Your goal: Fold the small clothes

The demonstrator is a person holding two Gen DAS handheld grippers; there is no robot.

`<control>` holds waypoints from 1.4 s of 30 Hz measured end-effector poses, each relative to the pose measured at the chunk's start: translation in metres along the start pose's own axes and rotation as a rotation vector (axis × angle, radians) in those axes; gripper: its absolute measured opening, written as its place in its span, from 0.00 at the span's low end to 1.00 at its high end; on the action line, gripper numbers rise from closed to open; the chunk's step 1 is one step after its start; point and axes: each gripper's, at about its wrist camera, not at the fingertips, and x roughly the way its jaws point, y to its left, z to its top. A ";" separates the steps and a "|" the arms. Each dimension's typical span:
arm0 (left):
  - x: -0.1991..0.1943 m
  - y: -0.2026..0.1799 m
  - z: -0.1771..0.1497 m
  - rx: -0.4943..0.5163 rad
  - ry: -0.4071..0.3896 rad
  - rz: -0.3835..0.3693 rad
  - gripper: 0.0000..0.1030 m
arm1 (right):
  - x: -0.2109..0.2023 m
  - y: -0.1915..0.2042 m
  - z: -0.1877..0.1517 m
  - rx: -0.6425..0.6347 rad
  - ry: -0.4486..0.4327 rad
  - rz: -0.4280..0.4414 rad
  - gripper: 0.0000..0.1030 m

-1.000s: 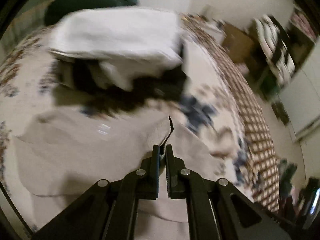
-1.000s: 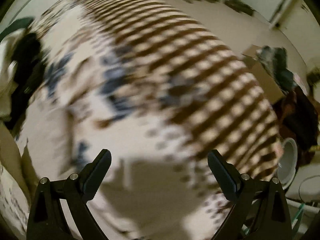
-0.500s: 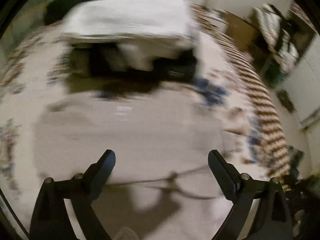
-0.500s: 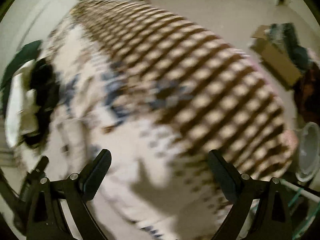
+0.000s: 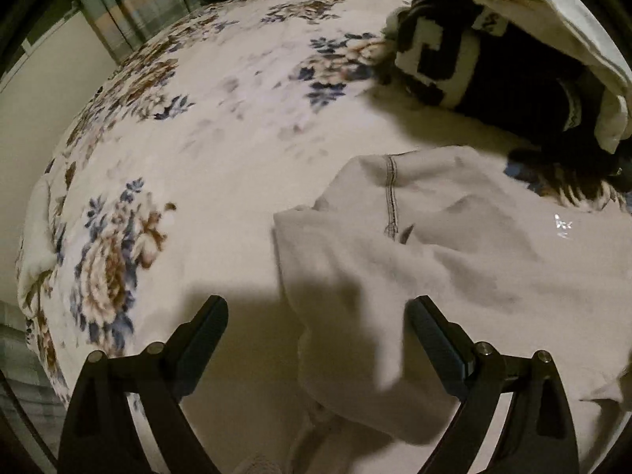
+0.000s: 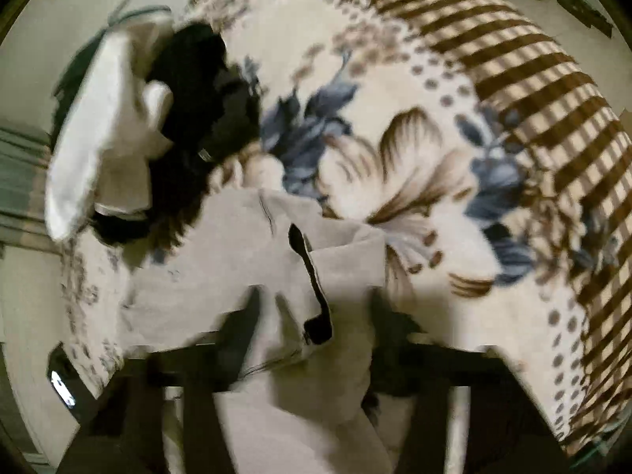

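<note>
A pale beige garment (image 5: 454, 260) lies rumpled on the floral bedspread (image 5: 205, 130), with a stitched seam showing on its upper fold. My left gripper (image 5: 318, 316) is open and empty, just above the garment's left edge. In the right wrist view the same beige garment (image 6: 276, 276) lies under my right gripper (image 6: 312, 339), with a black drawstring (image 6: 312, 272) across it. The right fingers (image 6: 241, 335) are blurred and spread wide over the cloth, holding nothing that I can see.
A pile of black and white clothes (image 5: 493, 47) lies beyond the garment; it also shows in the right wrist view (image 6: 158, 126). The bedspread's brown checked border (image 6: 533, 91) runs along the bed's right side. A lit phone (image 6: 63, 389) sits at lower left.
My left gripper opened, let go of the beige cloth and swung left over its edge. My right gripper moved left from the bare bedspread onto the garment.
</note>
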 end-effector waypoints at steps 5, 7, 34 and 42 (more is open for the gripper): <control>0.003 0.005 0.002 0.002 0.005 -0.013 0.92 | -0.007 0.013 -0.010 -0.024 -0.038 -0.057 0.03; 0.003 0.008 0.005 0.002 0.007 -0.024 0.92 | -0.022 0.012 -0.017 -0.009 -0.059 -0.048 0.03; -0.019 0.027 0.015 -0.021 -0.016 -0.112 0.94 | -0.018 -0.012 -0.031 0.006 -0.012 -0.139 0.49; 0.027 0.016 0.000 -0.015 0.106 -0.087 0.95 | 0.016 0.001 -0.032 -0.075 0.050 -0.200 0.54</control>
